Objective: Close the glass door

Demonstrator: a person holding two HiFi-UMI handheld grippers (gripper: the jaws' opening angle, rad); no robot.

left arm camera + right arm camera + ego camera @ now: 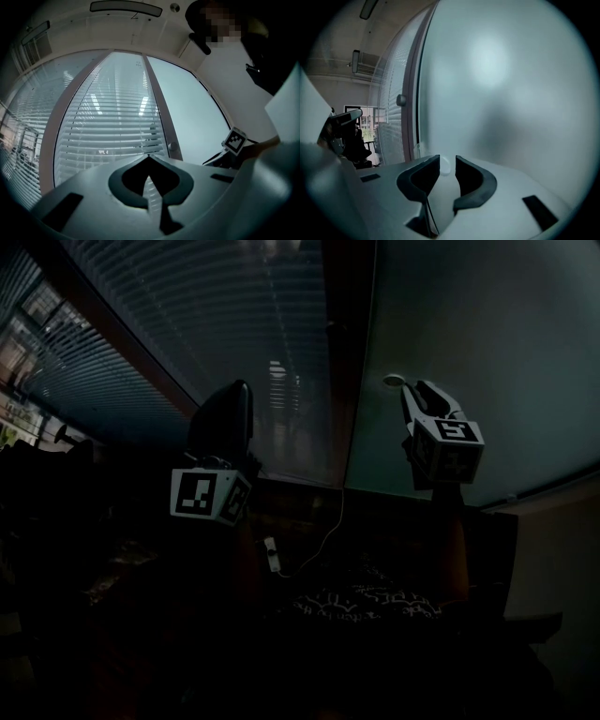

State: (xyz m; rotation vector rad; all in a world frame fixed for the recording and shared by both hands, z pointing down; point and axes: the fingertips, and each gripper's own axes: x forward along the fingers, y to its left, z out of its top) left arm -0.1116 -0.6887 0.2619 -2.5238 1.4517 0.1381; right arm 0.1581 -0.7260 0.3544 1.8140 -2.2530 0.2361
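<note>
— Where is the door, then?

— The frosted glass door point(469, 334) fills everything to the right of the dark frame post point(345, 352), and its near edge runs right alongside that post. I cannot tell whether it sits fully home against it (the head view is very dim).

— And the right gripper?

— The right gripper point(446, 162) is up in front of the frosted pane, right of the post, with its marker cube facing the head camera. Its claw stands wide. The two dark fingers are clearly apart, and a small pale round knob point(394, 382) shows in the gap at their tips. In the head view that knob sits on the door just right of the post, with the fingertips just beside it. I see no pad pressing on it.

— So nothing is gripped?

— Not that either view shows.

— The left one?

— The left gripper point(149, 158) is held up on the other side of the post, in front of the pane with horizontal blinds point(187, 306). Its claw is closed on nothing: the tips meet in a point, and only the slats show past them. It is well apart from the door.

— Anything else near the post?

— A thin pale cord point(333, 531) hangs below the foot of the post and loops down to the left into the dark.
</note>
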